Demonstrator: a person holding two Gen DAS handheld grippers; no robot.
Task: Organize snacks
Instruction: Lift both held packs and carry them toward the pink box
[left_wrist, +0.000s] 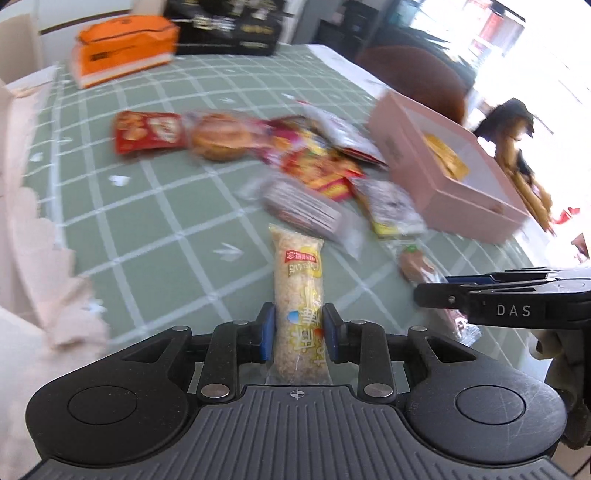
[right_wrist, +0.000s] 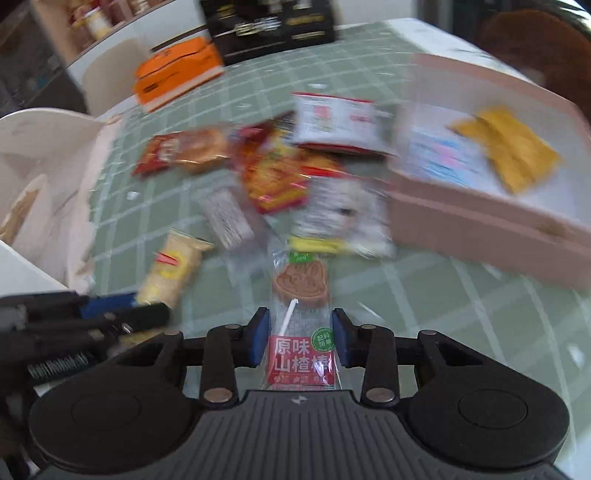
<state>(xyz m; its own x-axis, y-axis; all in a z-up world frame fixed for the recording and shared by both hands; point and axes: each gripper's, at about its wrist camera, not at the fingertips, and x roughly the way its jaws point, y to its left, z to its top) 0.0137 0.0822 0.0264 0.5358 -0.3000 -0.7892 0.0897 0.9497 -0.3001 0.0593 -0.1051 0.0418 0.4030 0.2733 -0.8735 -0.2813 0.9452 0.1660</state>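
Note:
My left gripper is shut on a long pale rice-cracker bar that points away from me over the green checked tablecloth. In the right wrist view my right gripper is shut on a clear lollipop packet with a brown candy and a red label, its blue pads against the wrapper's edges. Each gripper shows in the other's view: the right gripper at the right, the left gripper at the lower left with the bar. A blurred pile of snack packets lies mid-table.
A pink open box with a yellow packet inside stands right of the pile. A white scalloped container is at the left edge. An orange tissue box and a black box stand at the far side.

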